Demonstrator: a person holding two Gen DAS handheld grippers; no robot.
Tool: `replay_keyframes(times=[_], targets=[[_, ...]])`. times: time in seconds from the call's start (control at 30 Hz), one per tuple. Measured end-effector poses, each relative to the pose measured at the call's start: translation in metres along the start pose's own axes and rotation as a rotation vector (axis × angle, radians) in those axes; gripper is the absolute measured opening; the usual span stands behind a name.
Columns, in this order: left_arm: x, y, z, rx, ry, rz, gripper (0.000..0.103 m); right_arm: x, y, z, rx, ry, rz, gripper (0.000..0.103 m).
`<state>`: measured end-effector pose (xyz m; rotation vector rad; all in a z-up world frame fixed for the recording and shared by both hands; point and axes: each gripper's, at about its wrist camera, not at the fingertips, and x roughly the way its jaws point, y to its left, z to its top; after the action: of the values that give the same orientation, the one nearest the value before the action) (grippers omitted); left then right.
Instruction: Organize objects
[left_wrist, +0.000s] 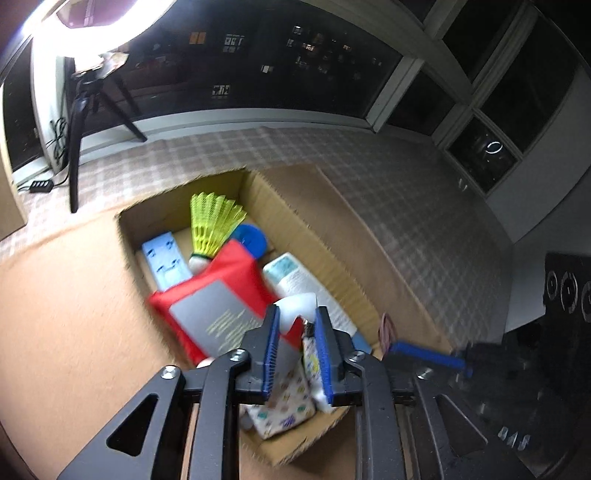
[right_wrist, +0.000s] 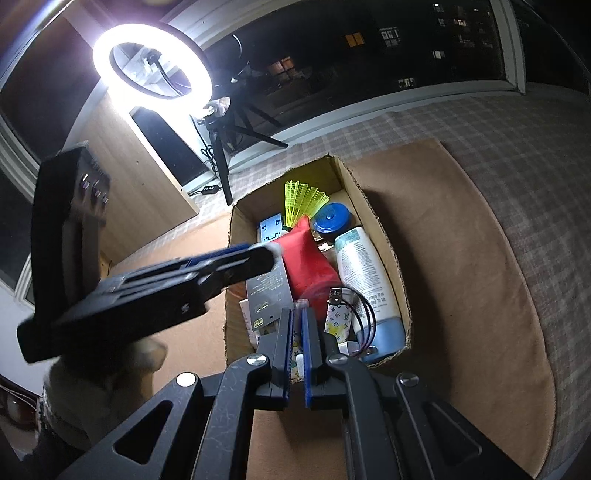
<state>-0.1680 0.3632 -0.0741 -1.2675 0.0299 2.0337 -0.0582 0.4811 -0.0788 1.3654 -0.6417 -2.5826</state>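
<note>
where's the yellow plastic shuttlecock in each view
Left wrist view: the yellow plastic shuttlecock stands at the far end of the open cardboard box, left of centre.
Right wrist view: the shuttlecock lies at the box's far end, just above centre.
Shared landmark: the round blue lid right beside it.

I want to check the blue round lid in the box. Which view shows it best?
The right wrist view: the blue round lid shows whole, from above. In the left wrist view the shuttlecock and red pouch cover part of it.
</note>
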Motion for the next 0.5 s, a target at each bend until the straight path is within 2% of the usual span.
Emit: replay_keyframes(times=[0.03,0.07,0.1,0.13,0.17,0.5], targets=[[0.002,-0.001,0.004,-0.004,-0.005,0.002,0.032,0.0,0.0,0.0,0.001,0.007,0.001,0.017],[0.004,-0.002,0.007,-0.011,-0.007,0.007,0.041,0.0,-0.001,0.001,0.007,0.011,0.003,0.024],[0.006,-0.002,0.009,-0.02,-0.005,0.012,0.05,0.0,-0.002,0.0,0.014,0.011,-0.001,0.038],[0.007,-0.001,0.012,-0.032,-0.009,0.012,0.068,-0.002,-0.003,0.0,0.018,0.008,-0.007,0.047],[0.007,0.001,0.013,-0.042,-0.018,0.011,0.077,-0.003,-0.004,0.0,0.02,0.004,-0.011,0.048],[0.005,0.015,0.011,-0.066,-0.013,0.044,0.077,-0.006,-0.011,-0.001,0.047,0.008,-0.039,0.054]])
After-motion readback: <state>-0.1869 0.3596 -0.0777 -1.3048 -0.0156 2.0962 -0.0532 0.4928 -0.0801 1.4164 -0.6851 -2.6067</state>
